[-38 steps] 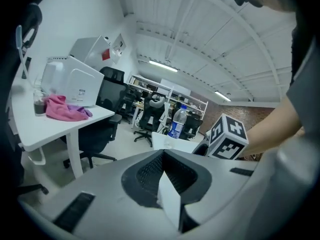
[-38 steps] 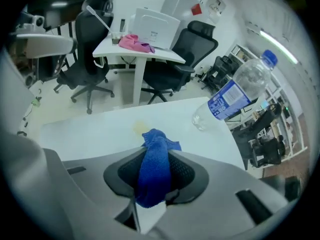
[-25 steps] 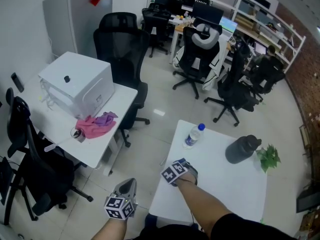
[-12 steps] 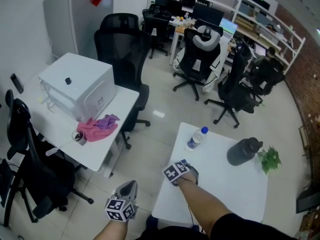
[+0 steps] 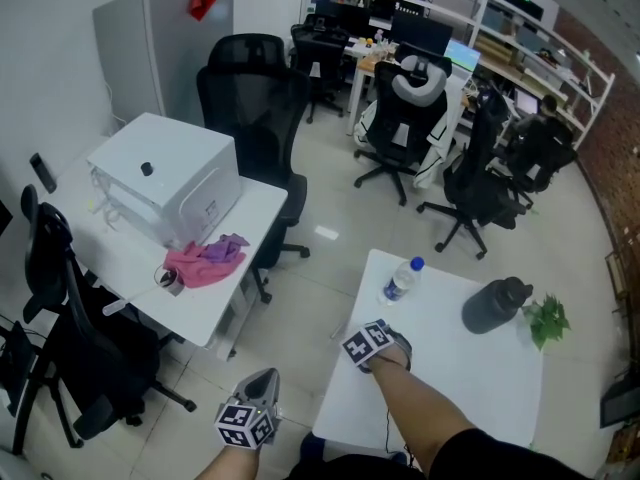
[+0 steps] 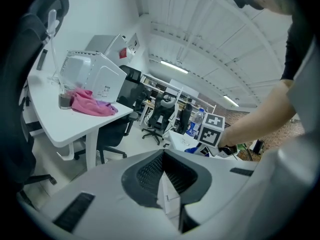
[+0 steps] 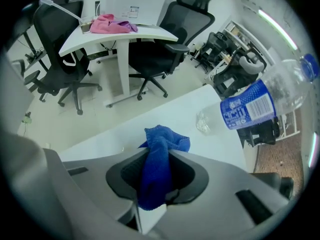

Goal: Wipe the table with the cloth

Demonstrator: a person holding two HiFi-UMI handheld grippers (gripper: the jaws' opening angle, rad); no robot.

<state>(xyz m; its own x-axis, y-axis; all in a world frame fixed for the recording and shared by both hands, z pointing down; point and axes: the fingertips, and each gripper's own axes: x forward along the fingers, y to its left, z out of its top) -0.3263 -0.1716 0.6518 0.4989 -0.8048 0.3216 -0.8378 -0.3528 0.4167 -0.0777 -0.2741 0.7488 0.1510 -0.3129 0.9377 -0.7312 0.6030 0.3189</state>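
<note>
One cloth [image 7: 161, 156], likely soft and limp, is pinched mid-bunch by the right gripper [image 7: 155, 186], lower centre; left gripper [image 6: 163, 181] pressed together, empty.

**Head View Displaced**

The whole scene now sits further right and lower in the head view. The water bottle [image 5: 399, 282], the dark flask [image 5: 492, 306] and the right desk [image 5: 470, 378] have shifted together. So have the pink cloth [image 5: 205, 261] and the left desk [image 5: 125, 268]. The top edge of the far grey cabinet [image 5: 150, 38] has come into view.
</note>
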